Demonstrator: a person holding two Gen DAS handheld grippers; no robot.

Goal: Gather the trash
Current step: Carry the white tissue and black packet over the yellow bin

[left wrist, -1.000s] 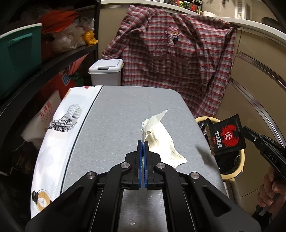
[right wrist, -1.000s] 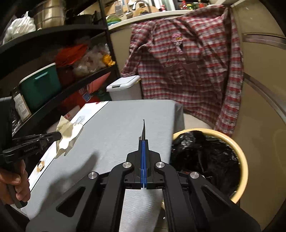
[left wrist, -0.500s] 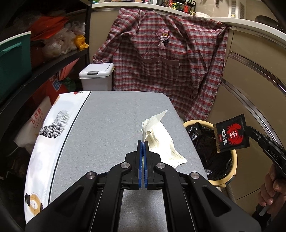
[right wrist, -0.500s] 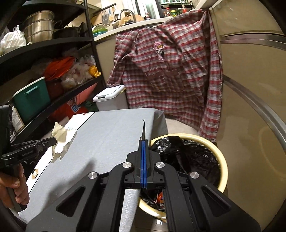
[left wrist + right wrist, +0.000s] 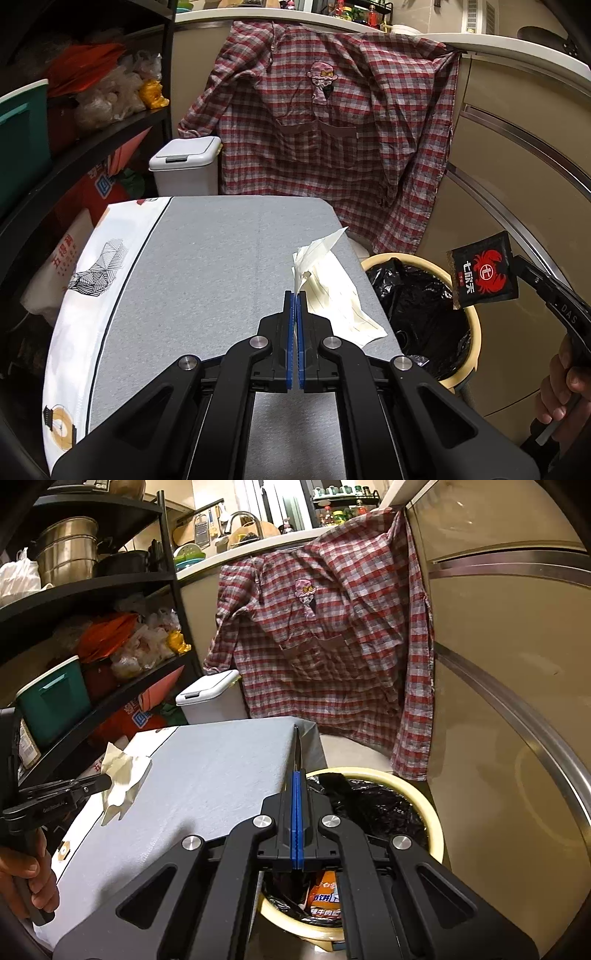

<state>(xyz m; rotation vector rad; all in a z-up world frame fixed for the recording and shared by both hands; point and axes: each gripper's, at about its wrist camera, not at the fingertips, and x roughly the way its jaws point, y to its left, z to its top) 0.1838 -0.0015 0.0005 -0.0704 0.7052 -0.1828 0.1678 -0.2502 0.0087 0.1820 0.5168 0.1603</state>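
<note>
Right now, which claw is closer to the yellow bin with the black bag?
The right. The right claw, shut on a black packet, hangs over the yellow bin. The left claw, shut on crumpled paper, is over the grey table, beside the bin.

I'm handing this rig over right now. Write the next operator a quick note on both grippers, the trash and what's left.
Left gripper: shut on the crumpled lined paper, held above the grey tabletop, near its bin-side edge.
Right gripper: shut on the black crab-print sachet, held over the yellow bin with the black liner.
Done: both pieces are picked up; some wrappers already lie in the bin.
Left: release the sachet into the bin, then bring the paper across and drop it in too. No other trash shows on the tabletop.
</note>
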